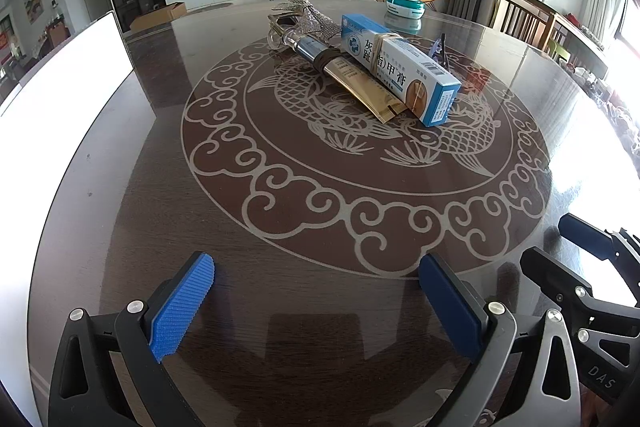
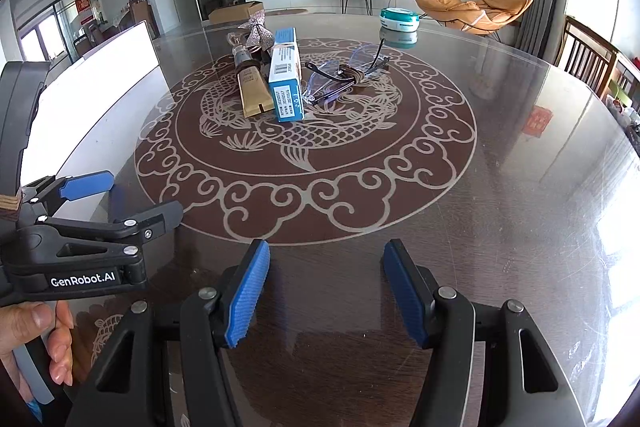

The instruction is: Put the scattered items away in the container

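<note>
A pile of items lies at the middle of the round table: a blue medicine box (image 1: pixel 400 67) (image 2: pixel 285 75), a gold tube (image 1: pixel 360 87) (image 2: pixel 252 91), a silvery bow (image 1: pixel 308 13) (image 2: pixel 258 31) and clear glasses (image 2: pixel 340 75) with a brown cord around them. The white container (image 1: pixel 60 99) (image 2: pixel 100 87) stands at the left edge. My left gripper (image 1: pixel 320 291) (image 2: pixel 136 195) hovers wide open over the near table, with nothing between its fingers. My right gripper (image 2: pixel 326 267) (image 1: pixel 580 255) is beside it on the right, open about half as wide and also holding nothing. Both are well short of the pile.
A teal round tin (image 1: pixel 405 5) (image 2: pixel 399 18) sits on the far side of the dark glass-topped table (image 2: pixel 480 207). A person's hand (image 2: pixel 40 339) grips the left gripper's handle. Wooden chairs stand beyond the table's right edge.
</note>
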`<state>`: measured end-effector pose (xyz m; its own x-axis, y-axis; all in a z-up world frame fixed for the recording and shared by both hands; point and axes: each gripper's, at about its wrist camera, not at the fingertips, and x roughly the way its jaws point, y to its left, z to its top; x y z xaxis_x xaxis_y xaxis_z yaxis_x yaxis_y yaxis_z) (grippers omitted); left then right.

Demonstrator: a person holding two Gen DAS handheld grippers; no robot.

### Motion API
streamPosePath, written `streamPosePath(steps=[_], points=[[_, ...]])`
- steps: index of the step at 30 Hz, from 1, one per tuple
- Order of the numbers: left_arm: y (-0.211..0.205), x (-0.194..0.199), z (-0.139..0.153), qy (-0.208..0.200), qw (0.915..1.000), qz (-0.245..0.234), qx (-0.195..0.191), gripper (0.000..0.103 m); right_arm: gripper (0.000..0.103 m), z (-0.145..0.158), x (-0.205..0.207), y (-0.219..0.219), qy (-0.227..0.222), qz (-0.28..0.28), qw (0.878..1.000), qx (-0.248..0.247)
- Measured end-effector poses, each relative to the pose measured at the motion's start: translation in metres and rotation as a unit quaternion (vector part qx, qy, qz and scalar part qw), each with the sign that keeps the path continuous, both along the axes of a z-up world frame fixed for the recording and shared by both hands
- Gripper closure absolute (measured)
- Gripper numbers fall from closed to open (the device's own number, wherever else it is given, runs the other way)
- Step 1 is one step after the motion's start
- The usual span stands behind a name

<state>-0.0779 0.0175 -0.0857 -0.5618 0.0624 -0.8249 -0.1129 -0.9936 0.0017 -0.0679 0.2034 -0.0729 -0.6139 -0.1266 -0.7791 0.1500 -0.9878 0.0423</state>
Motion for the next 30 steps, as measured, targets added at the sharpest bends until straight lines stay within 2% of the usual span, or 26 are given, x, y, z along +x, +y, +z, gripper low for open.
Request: streamPosePath(steps=[30], points=[[0.0006,0.0001,-0.0001,0.000,1.0000,0.001,0.000,0.000,0.041,0.0009,0.0013,0.0004,0.000,-0.001,1.000,0.006]])
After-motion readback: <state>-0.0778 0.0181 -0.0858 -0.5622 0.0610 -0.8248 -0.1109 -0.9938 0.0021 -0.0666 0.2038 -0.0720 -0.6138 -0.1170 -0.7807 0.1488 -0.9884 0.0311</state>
